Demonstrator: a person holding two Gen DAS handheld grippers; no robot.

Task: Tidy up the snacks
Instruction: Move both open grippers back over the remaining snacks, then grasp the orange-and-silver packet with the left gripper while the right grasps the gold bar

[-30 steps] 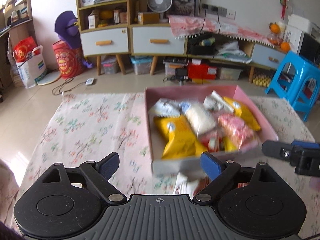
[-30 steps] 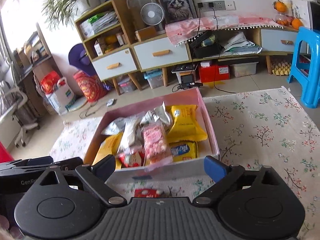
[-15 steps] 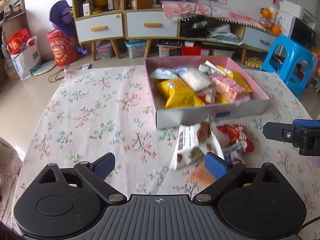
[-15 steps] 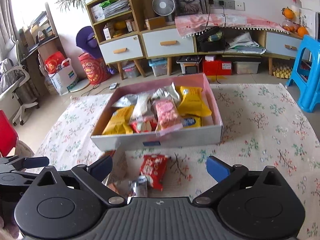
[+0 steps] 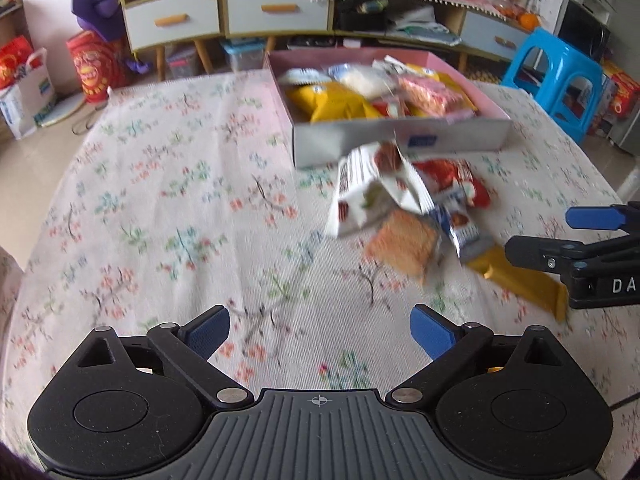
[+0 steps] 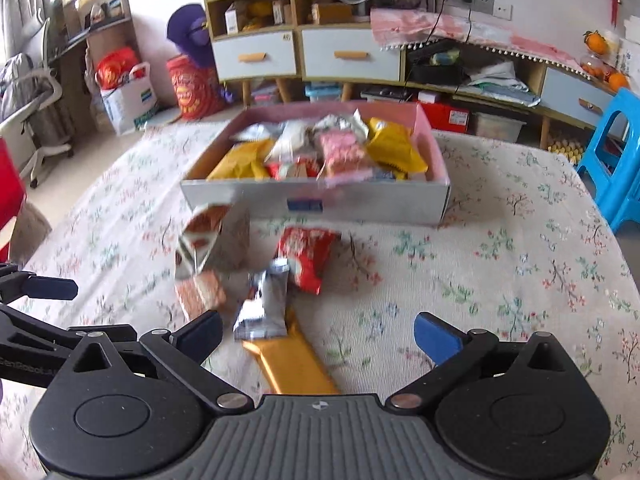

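A pink box (image 5: 400,140) (image 6: 316,200) packed with snack packets sits on the floral tablecloth. In front of it lie loose snacks: a white packet (image 5: 372,188) (image 6: 212,244), a red packet (image 5: 460,180) (image 6: 306,256), an orange cracker pack (image 5: 402,246) (image 6: 200,294), a silver-blue packet (image 5: 464,232) (image 6: 264,308) and a gold bar (image 5: 520,280) (image 6: 292,360). My left gripper (image 5: 320,330) is open and empty, near and left of the pile. My right gripper (image 6: 318,334) is open and empty, just above the gold bar.
The floral tablecloth (image 5: 160,220) spreads left of the pile. A blue stool (image 5: 560,76) (image 6: 616,168) stands off the table's right side. Cabinets with drawers (image 6: 300,52) and floor clutter lie beyond the far edge.
Both grippers have pulled back from the box and tilted down. The loose snack pile, first mostly hidden, now shows fully in front of the box. Both stay open.
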